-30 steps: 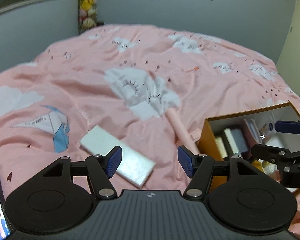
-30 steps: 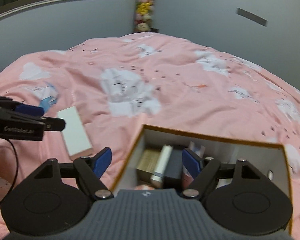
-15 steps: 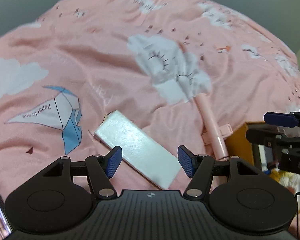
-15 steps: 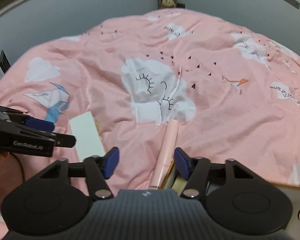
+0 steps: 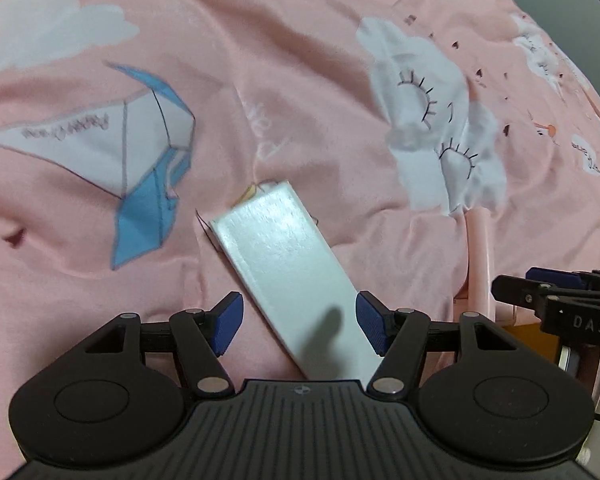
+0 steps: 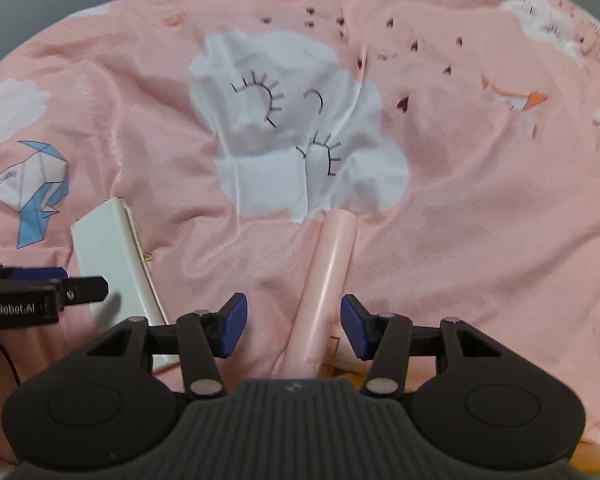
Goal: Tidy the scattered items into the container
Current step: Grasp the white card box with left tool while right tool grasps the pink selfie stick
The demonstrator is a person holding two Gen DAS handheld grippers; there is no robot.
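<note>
A flat white box (image 5: 284,272) lies slantwise on the pink bedspread. My left gripper (image 5: 300,322) hangs over its near end, open, with the box between the blue pads; the right pad is close to the box's edge. A pink tube (image 6: 332,272) lies lengthwise between the jaws of my right gripper (image 6: 293,324), which are closing with a gap still on both sides. Each gripper shows in the other's view: the right gripper (image 5: 516,286) and the left gripper (image 6: 84,286). A sliver of the orange cardboard container (image 5: 524,330) shows under the right gripper.
The pink bedspread (image 6: 480,220) with white cloud prints and a blue paper-crane print (image 5: 148,200) fills both views, soft and creased. The white box (image 6: 108,260) and the pink tube (image 5: 478,256) lie about a hand's width apart. A grey wall shows at the top corners.
Both grippers tipped downward and sank toward the bed. The left came over the white box. The right left the container, came over the pink tube, and its jaws narrowed.
</note>
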